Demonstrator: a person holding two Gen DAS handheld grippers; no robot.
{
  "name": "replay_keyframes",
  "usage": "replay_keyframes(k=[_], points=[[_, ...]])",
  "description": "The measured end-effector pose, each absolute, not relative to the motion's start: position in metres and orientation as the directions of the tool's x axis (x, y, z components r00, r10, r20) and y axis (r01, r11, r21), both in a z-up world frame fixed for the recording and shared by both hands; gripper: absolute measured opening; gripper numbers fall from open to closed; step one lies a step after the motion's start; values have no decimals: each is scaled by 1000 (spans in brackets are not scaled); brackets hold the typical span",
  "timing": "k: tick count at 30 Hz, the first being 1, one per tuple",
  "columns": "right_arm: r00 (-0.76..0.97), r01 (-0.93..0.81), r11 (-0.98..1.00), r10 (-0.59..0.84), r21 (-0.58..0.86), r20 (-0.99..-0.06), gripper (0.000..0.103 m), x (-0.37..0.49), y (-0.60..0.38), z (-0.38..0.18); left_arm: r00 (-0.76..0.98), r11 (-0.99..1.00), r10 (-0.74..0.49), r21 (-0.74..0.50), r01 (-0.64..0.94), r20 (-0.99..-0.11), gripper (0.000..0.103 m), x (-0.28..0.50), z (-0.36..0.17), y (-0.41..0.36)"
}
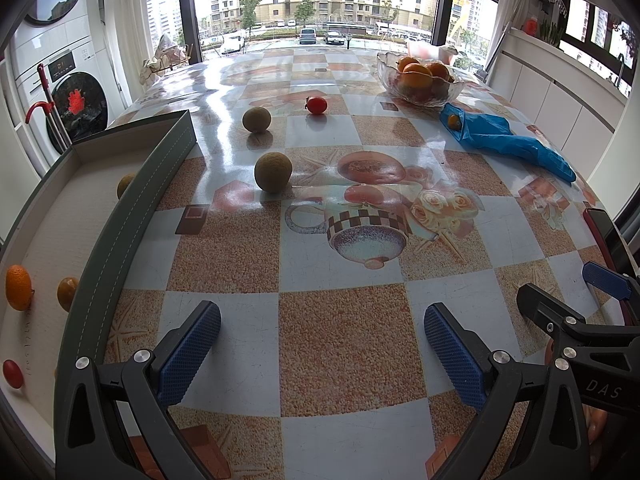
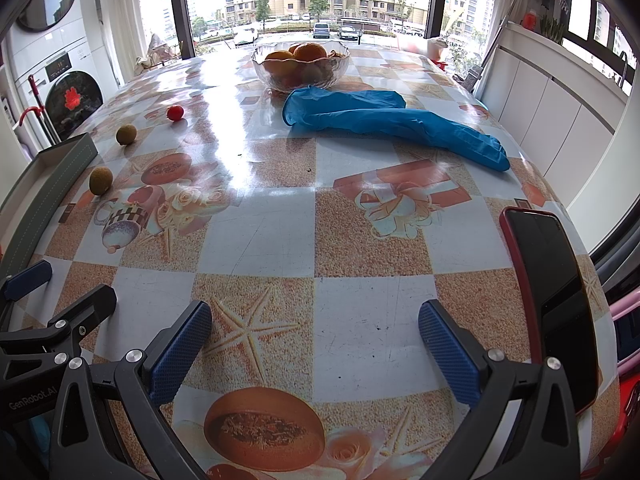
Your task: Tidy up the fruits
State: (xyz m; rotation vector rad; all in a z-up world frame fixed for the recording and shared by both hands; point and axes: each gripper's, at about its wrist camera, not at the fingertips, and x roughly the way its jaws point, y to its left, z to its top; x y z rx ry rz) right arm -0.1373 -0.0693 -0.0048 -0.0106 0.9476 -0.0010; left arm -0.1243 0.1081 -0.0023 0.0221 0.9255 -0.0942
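Two green-brown round fruits [image 1: 273, 171] [image 1: 256, 119] and a small red fruit [image 1: 316, 105] lie loose on the patterned table; the right wrist view shows them at the left [image 2: 100, 180] [image 2: 126, 134] [image 2: 175, 113]. A grey tray [image 1: 132, 216] at the left holds an orange [image 1: 18, 287], a brownish fruit [image 1: 67, 293], a red fruit [image 1: 12, 373] and one more half hidden by its wall. A glass bowl [image 1: 420, 94] [image 2: 300, 74] of oranges stands at the back. My left gripper [image 1: 322, 352] is open and empty near the front edge. My right gripper [image 2: 314, 354] is open and empty too.
A blue plastic bag [image 2: 384, 120] [image 1: 504, 140] lies before the bowl, with a small orange fruit [image 1: 453, 121] in its mouth. A red-cased phone [image 2: 548, 304] rests at the table's right edge. A washing machine [image 1: 76, 96] stands beyond the left side.
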Motion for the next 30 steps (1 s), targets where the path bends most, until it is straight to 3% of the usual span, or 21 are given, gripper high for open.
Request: replay_keyframes(k=[16,19,23,24,25,30], points=[[584,-4,1000,-5,-8,-812,103,-138,-70,-4,590,994,-100,-49,102,-801,102,-121,10,115],[584,-3,1000,-5,-8,-812,103,-137,-70,-5,641,995,-54,14,101,-766,102,-111,31,121],[584,-3,1000,-5,-8,-812,103,-137,-70,-5,616,994,-39,35,108,-786,101,-79,37,124],[584,-3,1000,-5,-8,-812,103,-138,-70,-4,622,994,-36,37,105,-782,96,-72,37,124],[584,-3,1000,-5,-8,-812,103,-138,-70,-4,619,994,-29,44,103,-785,85,-65,35,123],[583,-3,1000,-5,-8,-812,103,-138,-70,-5,556,994,6,63,85,-831,64,-37,15,120]])
